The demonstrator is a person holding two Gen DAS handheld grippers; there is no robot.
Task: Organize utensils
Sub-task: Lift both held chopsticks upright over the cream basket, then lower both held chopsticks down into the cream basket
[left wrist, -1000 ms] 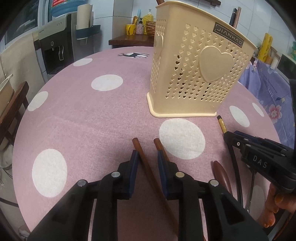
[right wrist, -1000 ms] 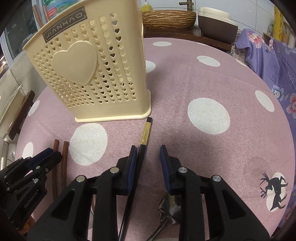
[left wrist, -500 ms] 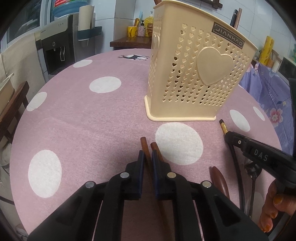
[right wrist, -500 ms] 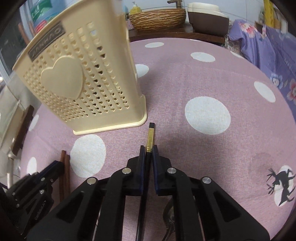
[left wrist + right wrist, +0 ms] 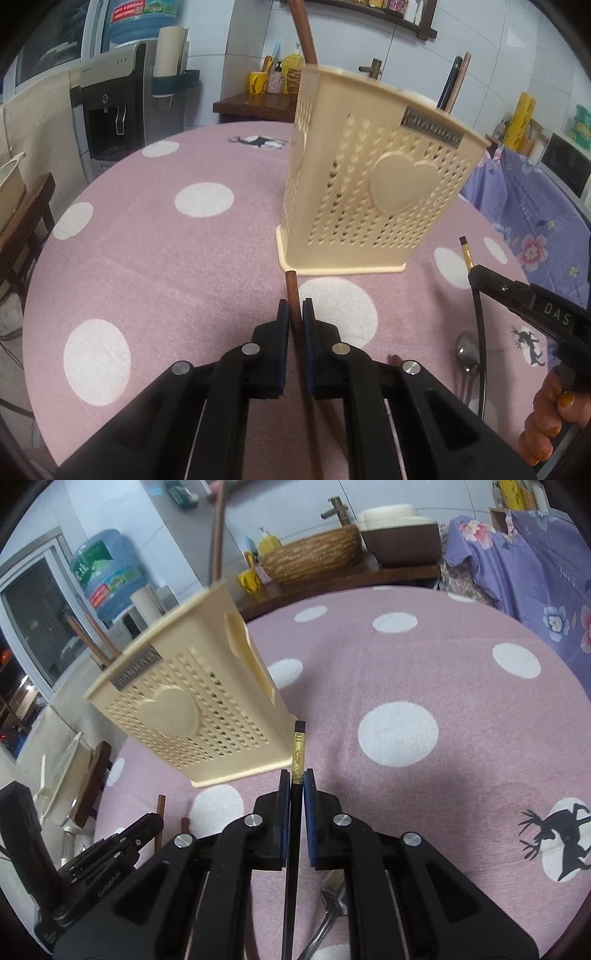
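Pinching one brown chopstick (image 5: pixel 292 295), the left gripper (image 5: pixel 294 314) points it toward the cream holder (image 5: pixel 373 184) at frame centre. Right gripper (image 5: pixel 294 786) clamps a black chopstick (image 5: pixel 298 746) likewise, presumably for loading upright; a spoon (image 5: pixel 332 897) lies at bottom centre.

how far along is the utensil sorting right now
Partly done: several sticks already stand in the cream holder. In hand: the left gripper is shut on a brown chopstick, the right gripper on a black gold-banded chopstick. Left on the table: a metal spoon and another brown chopstick.
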